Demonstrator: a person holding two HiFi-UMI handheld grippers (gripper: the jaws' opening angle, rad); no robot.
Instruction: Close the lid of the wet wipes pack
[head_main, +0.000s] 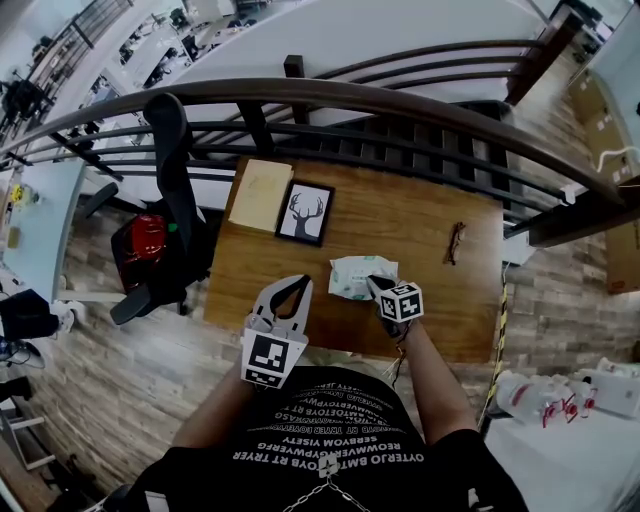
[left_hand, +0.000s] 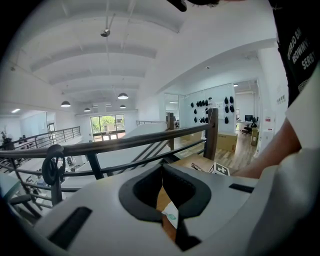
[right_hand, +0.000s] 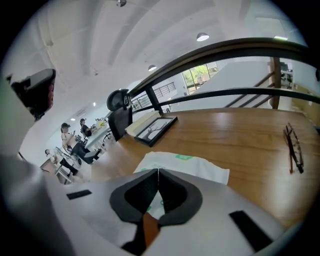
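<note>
The white wet wipes pack (head_main: 352, 274) with green print lies near the front middle of the wooden table (head_main: 420, 215). My right gripper (head_main: 377, 285) is over the pack's right near corner, its jaws shut tip to tip with nothing between them. In the right gripper view the pack (right_hand: 192, 165) spreads just beyond the closed tips (right_hand: 158, 171). My left gripper (head_main: 302, 282) hangs at the table's front edge, left of the pack, also shut and empty. The left gripper view shows its tips (left_hand: 161, 166) together and a sliver of the pack (left_hand: 171, 216) below them.
A framed deer picture (head_main: 304, 213) and a tan booklet (head_main: 260, 194) lie at the table's far left. Glasses (head_main: 455, 243) rest at the right. A dark railing (head_main: 400, 100) runs behind the table, and an office chair (head_main: 165, 230) stands to its left.
</note>
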